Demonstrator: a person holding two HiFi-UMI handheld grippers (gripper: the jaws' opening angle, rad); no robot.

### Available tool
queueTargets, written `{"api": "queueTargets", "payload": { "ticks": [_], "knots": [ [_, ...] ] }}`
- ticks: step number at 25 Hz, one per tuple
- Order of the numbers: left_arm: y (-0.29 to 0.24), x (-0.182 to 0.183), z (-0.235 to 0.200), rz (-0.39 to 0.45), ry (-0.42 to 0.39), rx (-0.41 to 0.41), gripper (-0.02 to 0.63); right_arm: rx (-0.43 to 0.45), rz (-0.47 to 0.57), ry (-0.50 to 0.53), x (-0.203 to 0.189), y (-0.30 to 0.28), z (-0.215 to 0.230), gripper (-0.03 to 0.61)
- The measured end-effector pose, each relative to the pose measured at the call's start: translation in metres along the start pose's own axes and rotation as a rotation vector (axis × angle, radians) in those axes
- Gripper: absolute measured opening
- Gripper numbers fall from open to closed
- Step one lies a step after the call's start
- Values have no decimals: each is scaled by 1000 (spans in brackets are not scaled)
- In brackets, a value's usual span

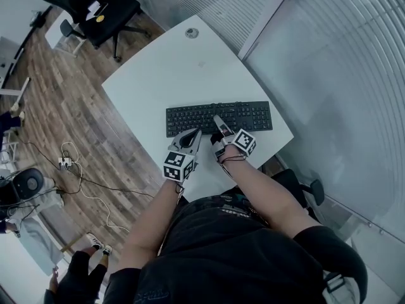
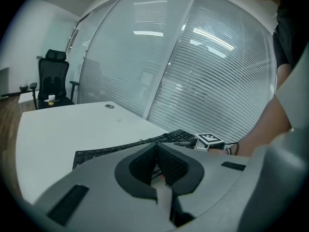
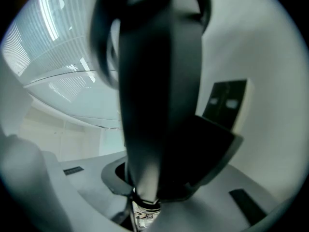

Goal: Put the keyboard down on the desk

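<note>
A black keyboard (image 1: 218, 118) lies lengthwise on the near right part of the white desk (image 1: 171, 75). My right gripper (image 1: 220, 126) is shut on its near edge. In the right gripper view the keyboard (image 3: 159, 81) fills the middle as a dark slab clamped between the jaws of that gripper (image 3: 154, 178). I cannot tell whether that edge touches the desk. My left gripper (image 1: 196, 133) sits just left of it at the keyboard's front edge. Its jaws (image 2: 155, 151) are shut with nothing in them, and the keyboard (image 2: 120, 149) stretches just beyond them.
A round cable grommet (image 1: 192, 33) sits at the desk's far end. A glass wall with blinds (image 1: 329, 75) runs along the right. A black office chair (image 1: 95, 8) stands far left on the wood floor, with cables (image 1: 69, 163) nearer.
</note>
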State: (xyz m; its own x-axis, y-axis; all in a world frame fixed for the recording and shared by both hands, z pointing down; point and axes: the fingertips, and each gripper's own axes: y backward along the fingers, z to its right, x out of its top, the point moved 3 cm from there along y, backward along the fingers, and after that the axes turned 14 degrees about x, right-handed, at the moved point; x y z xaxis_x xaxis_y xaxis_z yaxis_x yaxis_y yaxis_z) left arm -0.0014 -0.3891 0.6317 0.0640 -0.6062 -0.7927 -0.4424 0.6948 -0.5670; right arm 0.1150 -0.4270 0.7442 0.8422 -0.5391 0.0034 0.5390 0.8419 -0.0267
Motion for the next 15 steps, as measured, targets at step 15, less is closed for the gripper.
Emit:
{"api": "queueTargets", "payload": {
  "ticks": [15],
  "knots": [
    [-11,-2,-7,-19,5,5,15,-58,4,1,-1,-5,12,109]
  ]
}}
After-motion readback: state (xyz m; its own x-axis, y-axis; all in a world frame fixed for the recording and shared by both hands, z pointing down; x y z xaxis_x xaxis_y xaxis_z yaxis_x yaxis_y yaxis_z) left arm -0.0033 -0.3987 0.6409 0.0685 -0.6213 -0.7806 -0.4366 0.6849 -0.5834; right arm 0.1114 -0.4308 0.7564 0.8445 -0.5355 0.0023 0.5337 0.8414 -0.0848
